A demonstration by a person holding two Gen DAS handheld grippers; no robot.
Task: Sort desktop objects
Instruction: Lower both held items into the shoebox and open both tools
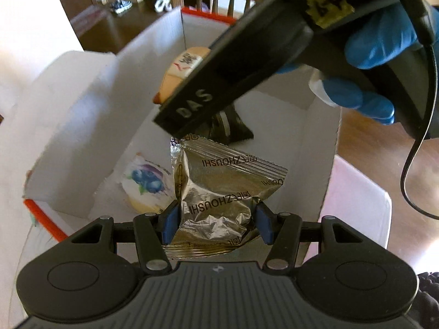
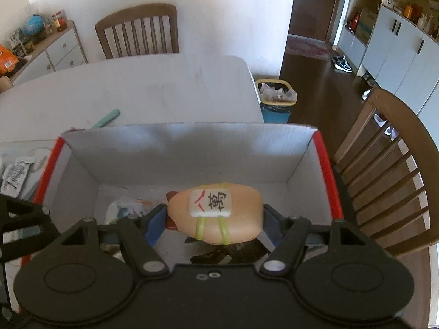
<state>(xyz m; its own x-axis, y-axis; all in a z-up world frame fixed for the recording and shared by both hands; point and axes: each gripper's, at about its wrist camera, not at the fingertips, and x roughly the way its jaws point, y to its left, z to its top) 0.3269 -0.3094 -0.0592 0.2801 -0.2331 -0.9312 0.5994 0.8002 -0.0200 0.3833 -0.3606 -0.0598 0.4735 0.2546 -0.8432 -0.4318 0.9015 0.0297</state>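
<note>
Blueberry packet [image 1: 146, 182]: a white wrapper with a blueberry print lies on the floor of the box, at its left side in the left wrist view, just left of the foil sachet.
Left gripper [image 1: 215, 220]: its blue pads [image 1: 170, 220] press in on both sides of a crumpled gold foil sachet [image 1: 219, 189] printed ZHOUSHI; the jaws are closed down to the sachet's width and the sachet hangs over the open box.
Cardboard box [image 1: 82, 126]: white inside, with orange-red edges, flaps open; it stands on the white table [image 2: 137, 87] at the corner near a wooden chair [image 2: 389, 181].
Black packet [image 1: 233, 128]: a dark wrapper on the box floor beyond the foil sachet, partly hidden by the right tool's finger.
Right gripper [image 2: 215, 219]: the jaws hold a peach-coloured squishy toy [image 2: 219, 216] between them, one finger on each end; the toy carries a white mahjong tile with red and black characters, strapped on by two yellow-green bands, and it sits above the box interior.
Blue-gloved hand [image 1: 370, 57]: grips the right tool's handle, seen at the upper right of the left wrist view.
Green pen [image 2: 107, 119]: lies on the table just behind the box's far wall.
Bin [image 2: 275, 98]: stands on the dark floor beyond the table's right end.
</note>
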